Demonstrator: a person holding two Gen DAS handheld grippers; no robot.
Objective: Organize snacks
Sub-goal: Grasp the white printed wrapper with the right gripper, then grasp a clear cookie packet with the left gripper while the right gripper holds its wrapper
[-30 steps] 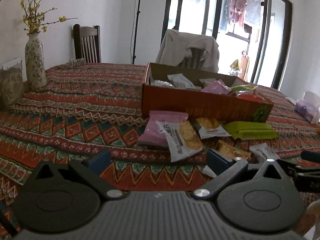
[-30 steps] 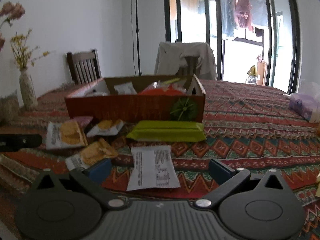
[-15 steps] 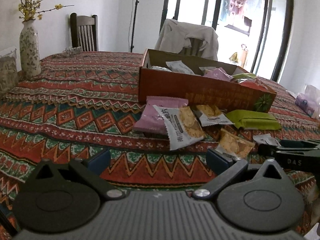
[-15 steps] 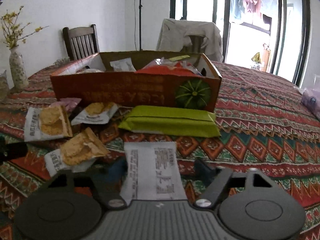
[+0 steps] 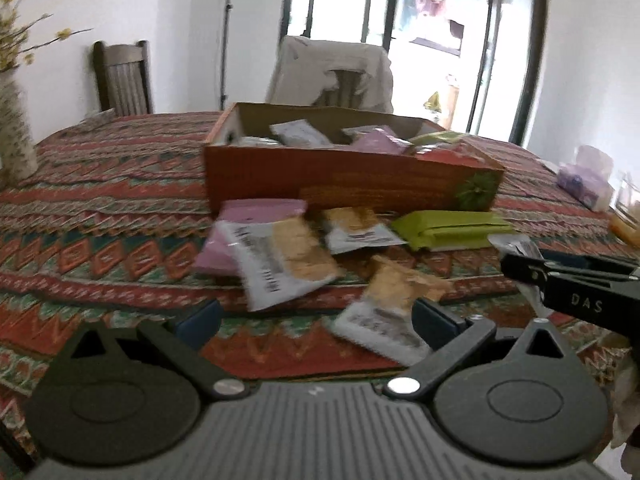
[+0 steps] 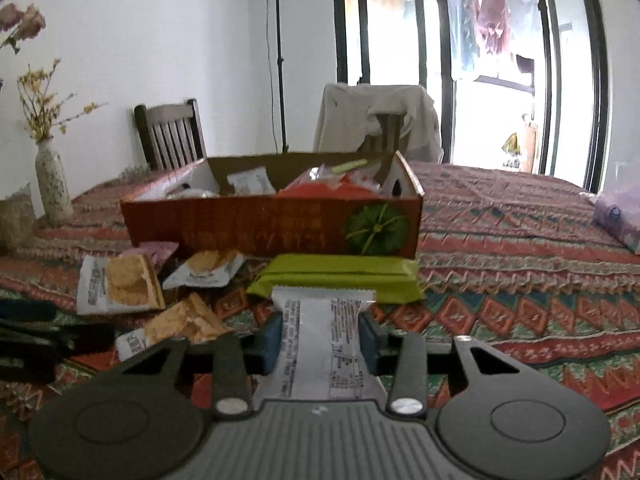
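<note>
An orange cardboard box (image 6: 272, 224) holding several snack packets stands mid-table on the patterned cloth. Loose in front of it lie a green packet (image 6: 340, 276), a pink packet (image 5: 256, 220) and cracker packets (image 5: 284, 260). My right gripper (image 6: 324, 340) has its jaws closing, and both blue pads press the sides of a white printed snack packet (image 6: 324, 320) that sticks out forward between them. My left gripper (image 5: 316, 316) is open just above the cloth with nothing between its fingers. A cracker packet (image 5: 396, 296) lies by its right finger. The right gripper (image 5: 520, 268) shows there too.
A flowered vase (image 6: 52, 184) stands at the table's left edge. A wooden chair (image 6: 172, 136) and a chair draped with a cloth (image 6: 376, 120) stand behind the table. A purple tissue pack (image 6: 620, 216) lies far right. Glass doors lie beyond.
The right gripper's jaws have closed from wide open onto the white packet. The left gripper has moved closer to the loose snacks, still open.
</note>
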